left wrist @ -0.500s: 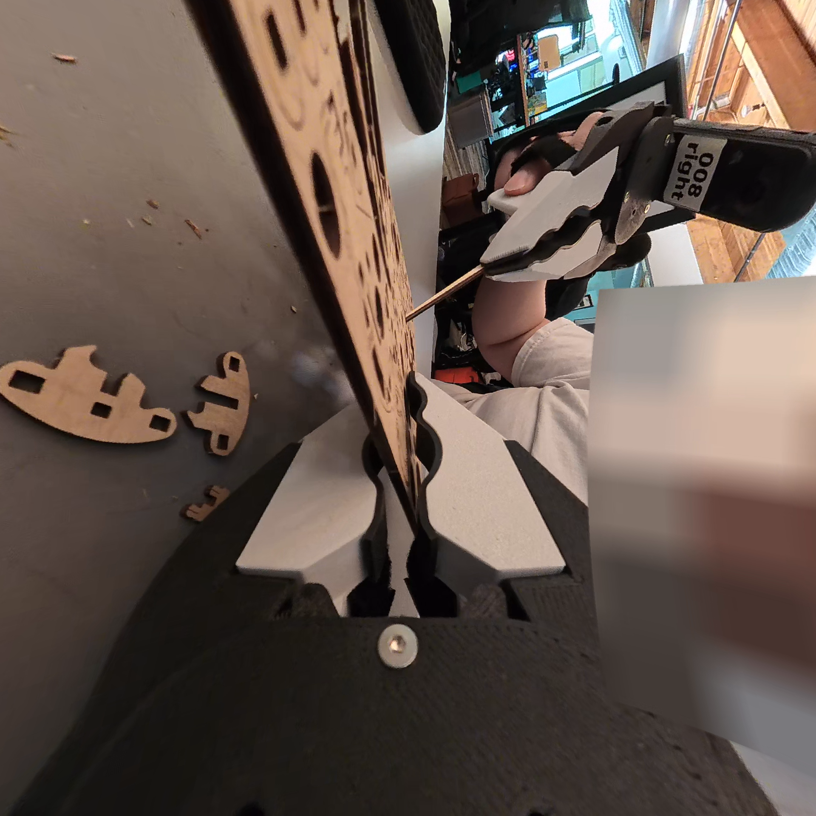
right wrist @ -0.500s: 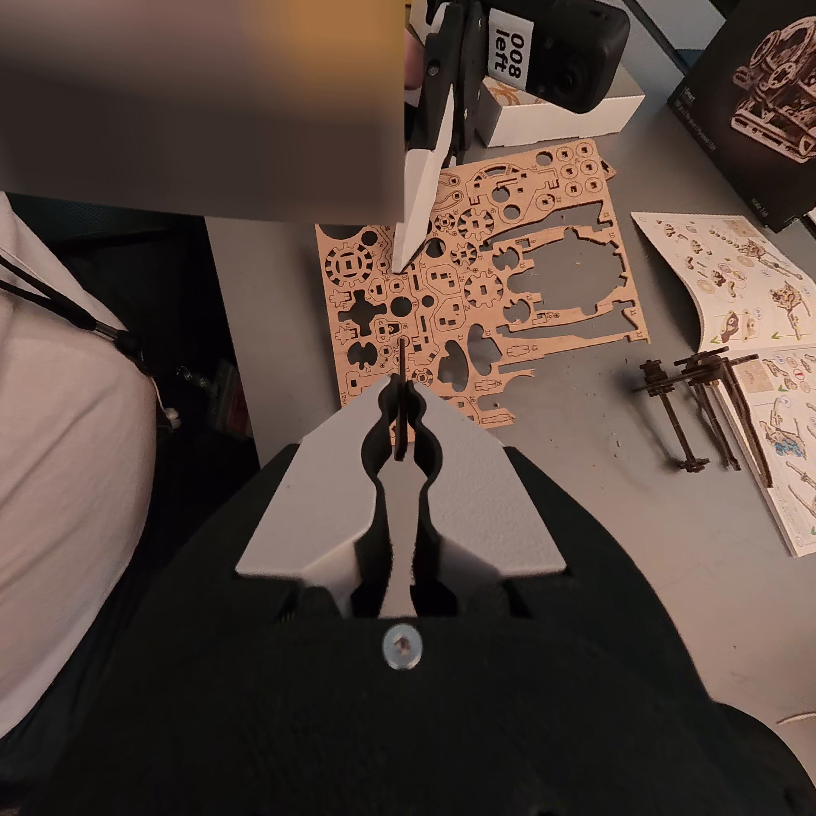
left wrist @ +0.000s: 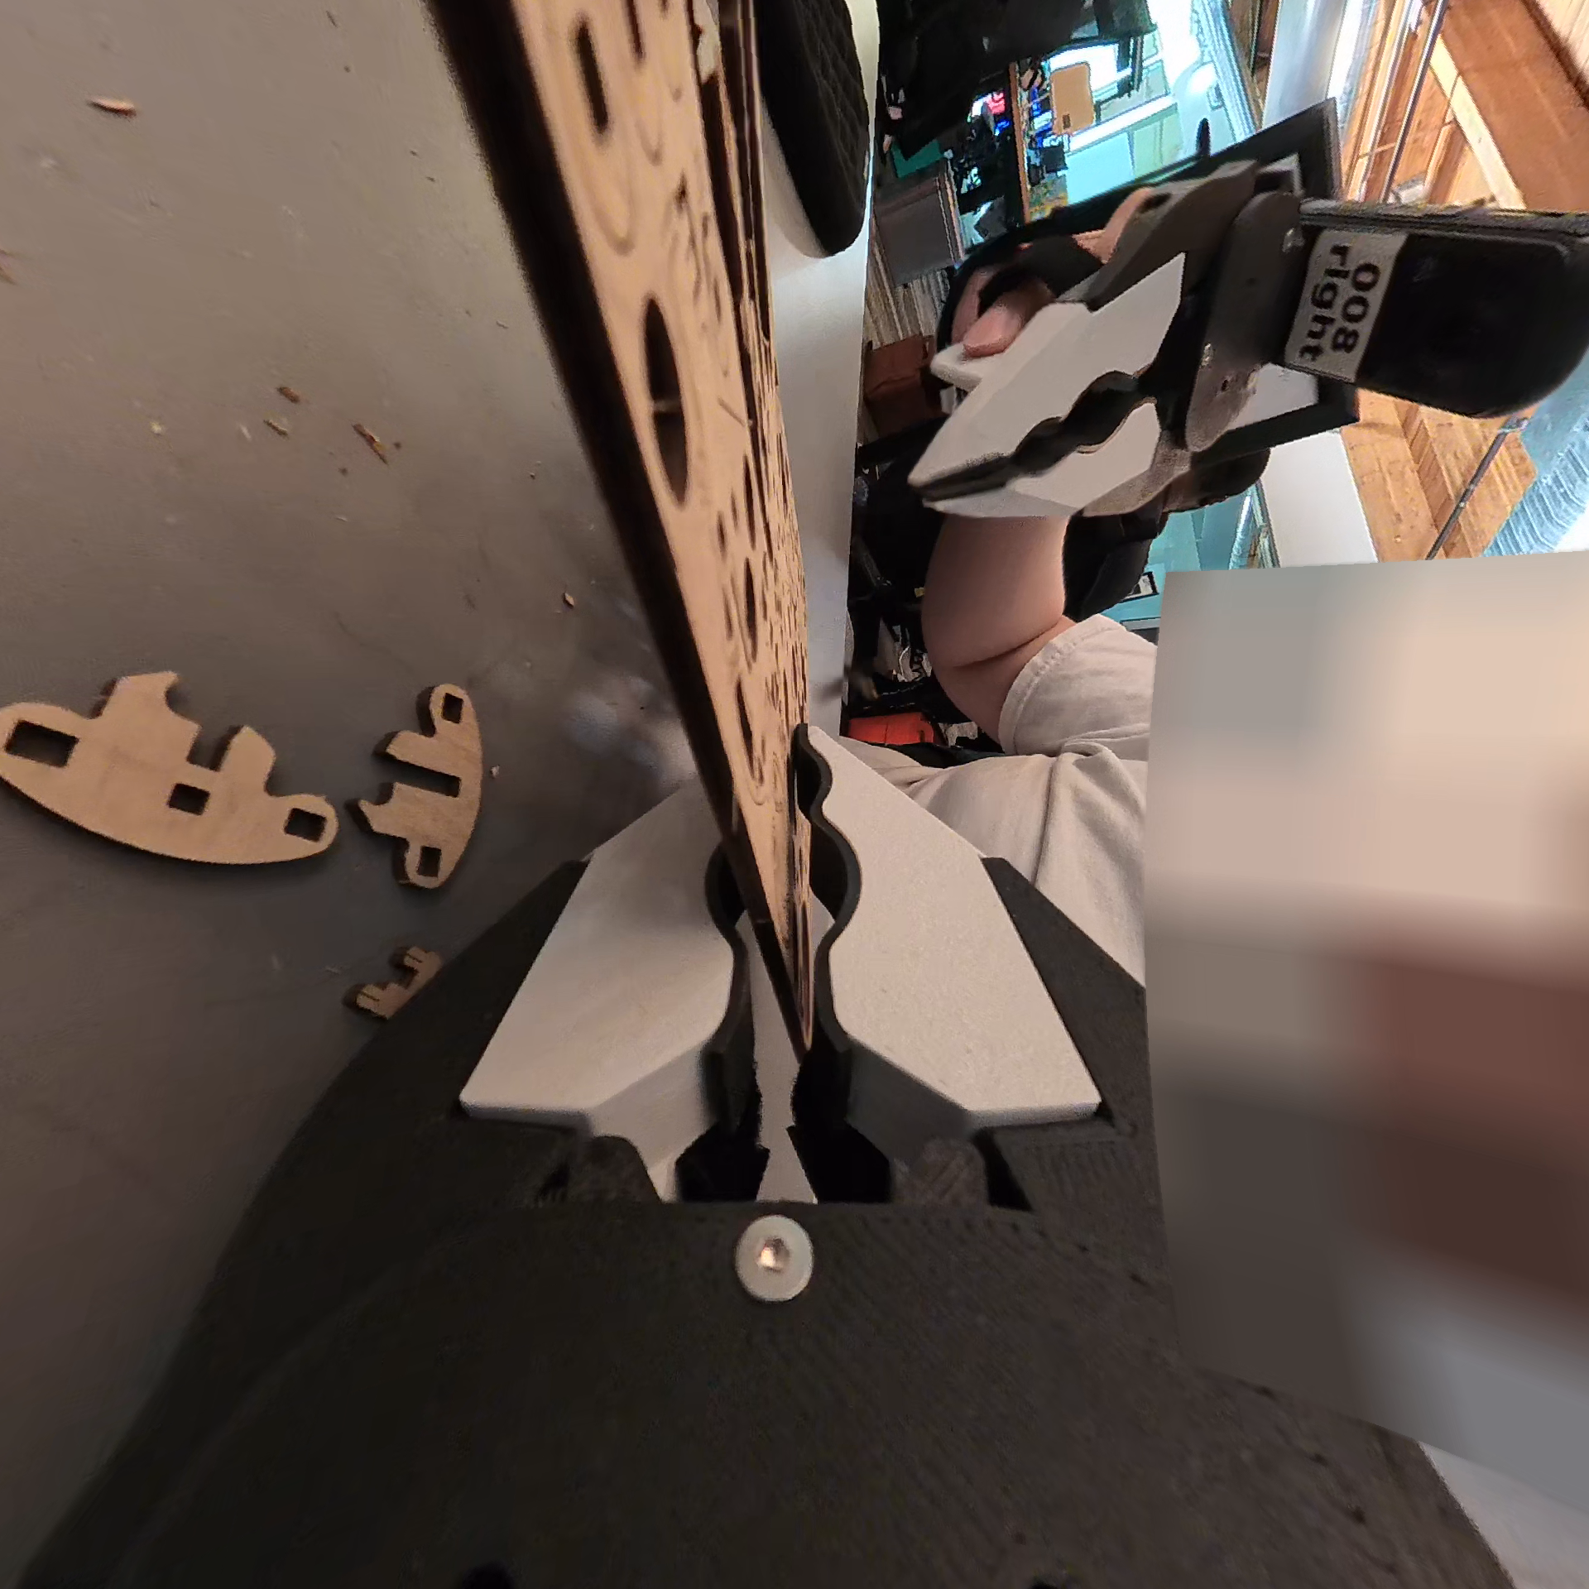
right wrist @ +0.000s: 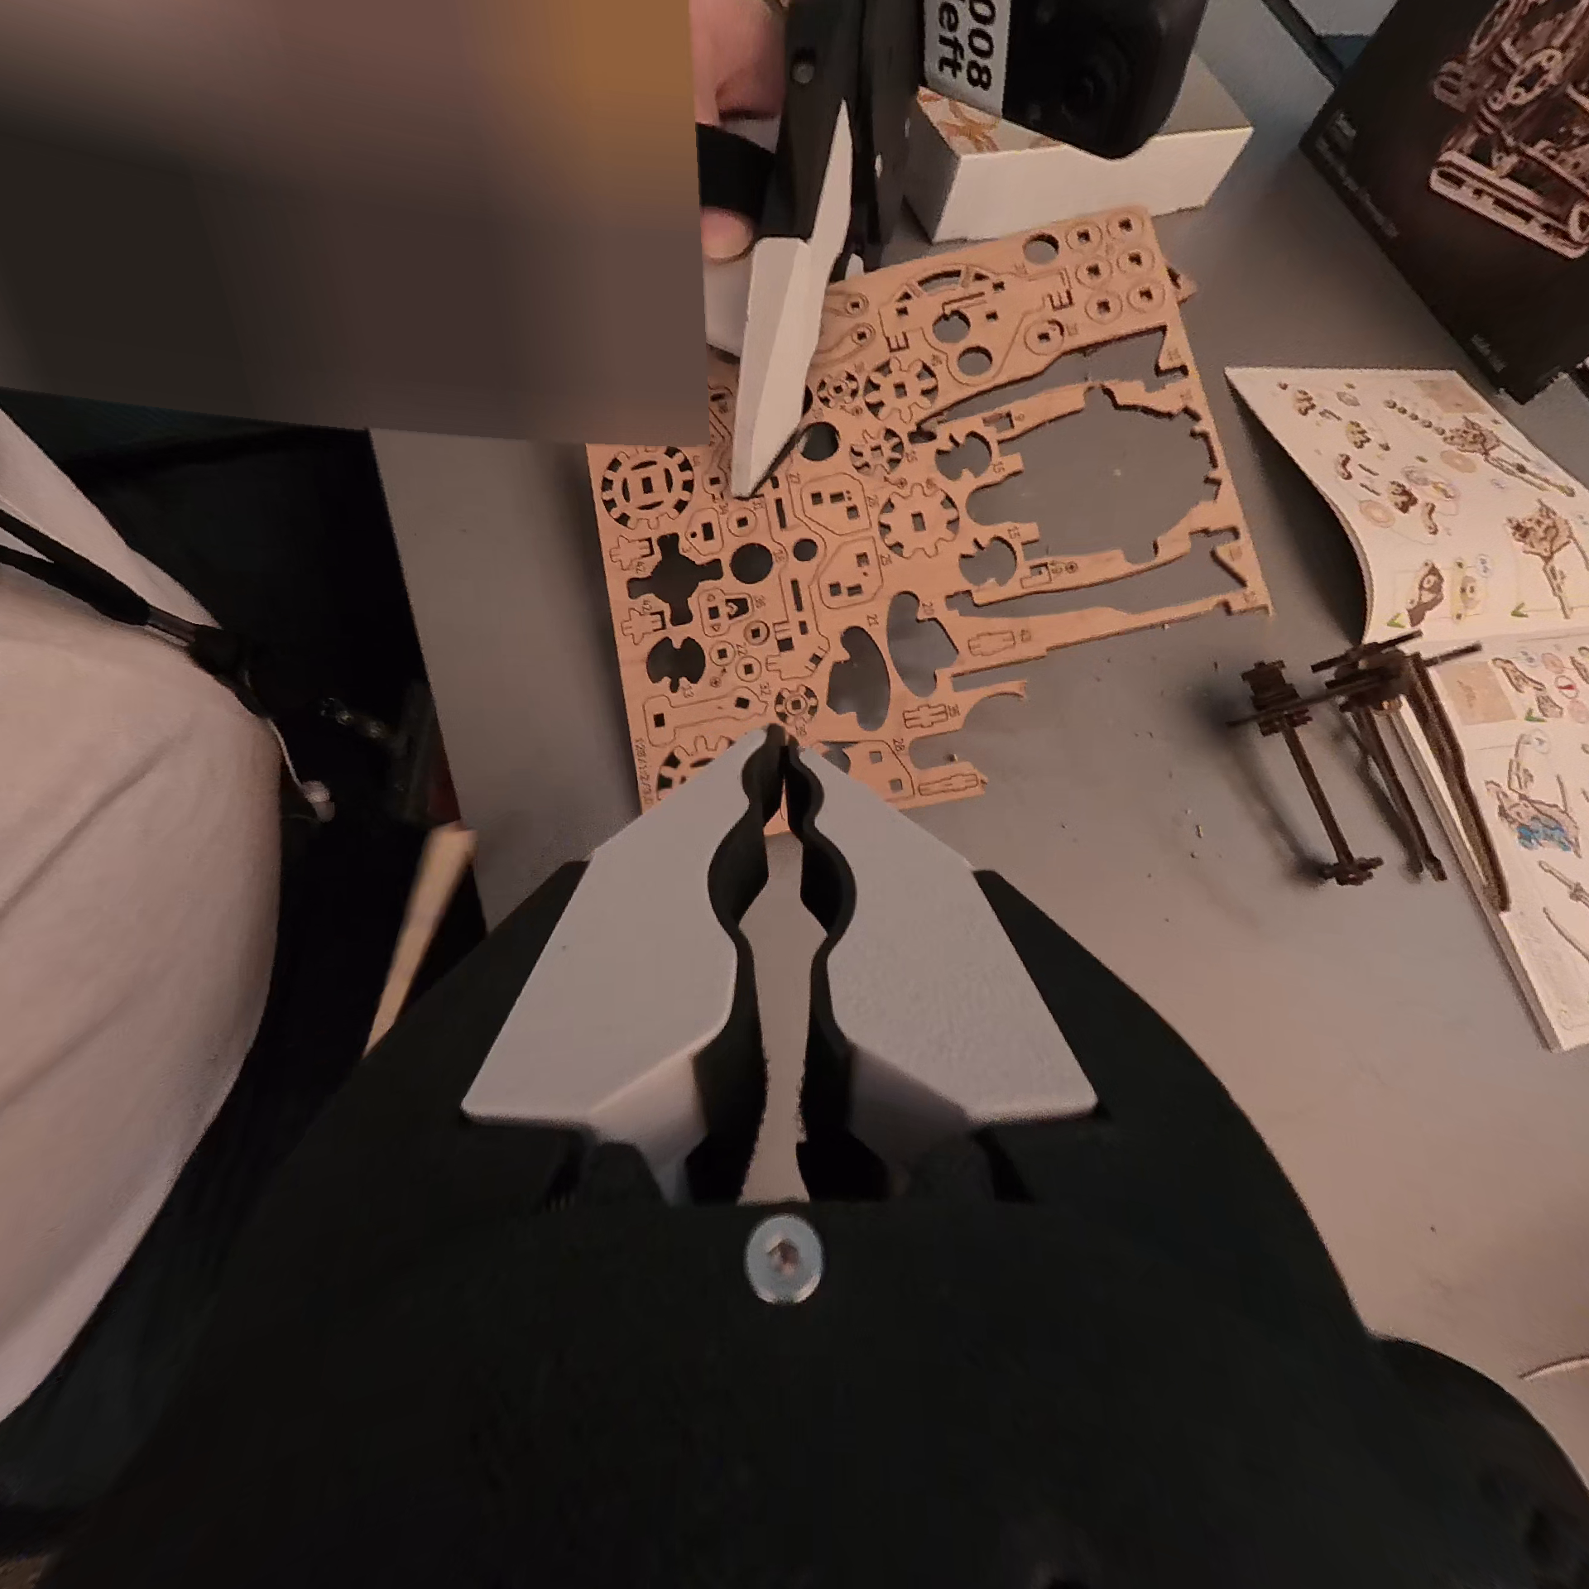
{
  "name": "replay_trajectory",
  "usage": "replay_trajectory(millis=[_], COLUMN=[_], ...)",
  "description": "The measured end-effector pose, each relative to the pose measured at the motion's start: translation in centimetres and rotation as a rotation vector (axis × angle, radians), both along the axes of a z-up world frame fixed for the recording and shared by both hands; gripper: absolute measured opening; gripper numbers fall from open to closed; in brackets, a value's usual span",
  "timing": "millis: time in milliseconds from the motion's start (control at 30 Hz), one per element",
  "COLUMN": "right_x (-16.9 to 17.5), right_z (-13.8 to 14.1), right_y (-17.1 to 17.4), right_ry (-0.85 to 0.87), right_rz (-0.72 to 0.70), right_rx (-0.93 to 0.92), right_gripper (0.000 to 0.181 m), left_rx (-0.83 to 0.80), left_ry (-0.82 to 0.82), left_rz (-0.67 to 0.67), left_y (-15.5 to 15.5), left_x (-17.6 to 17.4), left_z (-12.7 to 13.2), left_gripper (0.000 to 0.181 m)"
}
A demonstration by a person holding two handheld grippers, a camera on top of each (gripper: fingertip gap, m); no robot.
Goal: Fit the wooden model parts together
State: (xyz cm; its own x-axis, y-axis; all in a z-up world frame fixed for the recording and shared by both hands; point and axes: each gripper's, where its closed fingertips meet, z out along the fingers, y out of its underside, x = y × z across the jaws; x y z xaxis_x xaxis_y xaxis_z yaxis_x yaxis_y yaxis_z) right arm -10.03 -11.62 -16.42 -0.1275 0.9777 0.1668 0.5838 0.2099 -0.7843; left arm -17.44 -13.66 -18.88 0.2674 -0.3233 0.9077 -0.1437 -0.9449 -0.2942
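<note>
The left gripper (left wrist: 795, 774) is clenched on the edge of the pale laser-cut plywood parts sheet (left wrist: 714, 516), which lies on the grey tabletop (right wrist: 1075, 989), while the right gripper (right wrist: 784, 744) hovers closed over the sheet's near edge; whether it pinches anything cannot be told. Only the left wrist view shows two loose pale wooden cut-out pieces (left wrist: 155, 782) beside the sheet. Only the right wrist view shows the dark assembled wooden frame (right wrist: 1376, 757) and the open printed instruction booklet (right wrist: 1462, 533).
</note>
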Motion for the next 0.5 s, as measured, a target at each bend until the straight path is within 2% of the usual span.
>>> replay_trajectory(millis=[133,233,267,400,500], right_x=[0.8,2.0,2.5,3.7,3.6], right_z=[-0.4,-0.5,-0.7,-0.5,-3.2], right_y=[0.0,-5.3,-6.5,-10.5,-11.8], right_ry=[0.067,0.156,0.177,0.247,0.144], right_rz=[-0.057,0.12,0.159,0.3,0.323], right_rx=[-0.073,-0.359,-0.401,-0.456,-0.369], right_gripper=[0.0,0.0,0.0,0.001,0.008], left_rx=[-0.006,-0.007,-0.005,-0.011,-0.015], left_ry=[0.0,0.002,0.004,0.001,-0.008], left_rz=[0.004,-0.003,-0.005,-0.006,-0.003], left_y=[0.0,-0.1,-0.1,-0.1,0.0], left_x=[-0.1,0.0,0.0,0.0,0.0], left_z=[0.0,-0.1,-0.1,-0.1,0.0], left_gripper=[0.001,0.001,0.001,0.001,0.001])
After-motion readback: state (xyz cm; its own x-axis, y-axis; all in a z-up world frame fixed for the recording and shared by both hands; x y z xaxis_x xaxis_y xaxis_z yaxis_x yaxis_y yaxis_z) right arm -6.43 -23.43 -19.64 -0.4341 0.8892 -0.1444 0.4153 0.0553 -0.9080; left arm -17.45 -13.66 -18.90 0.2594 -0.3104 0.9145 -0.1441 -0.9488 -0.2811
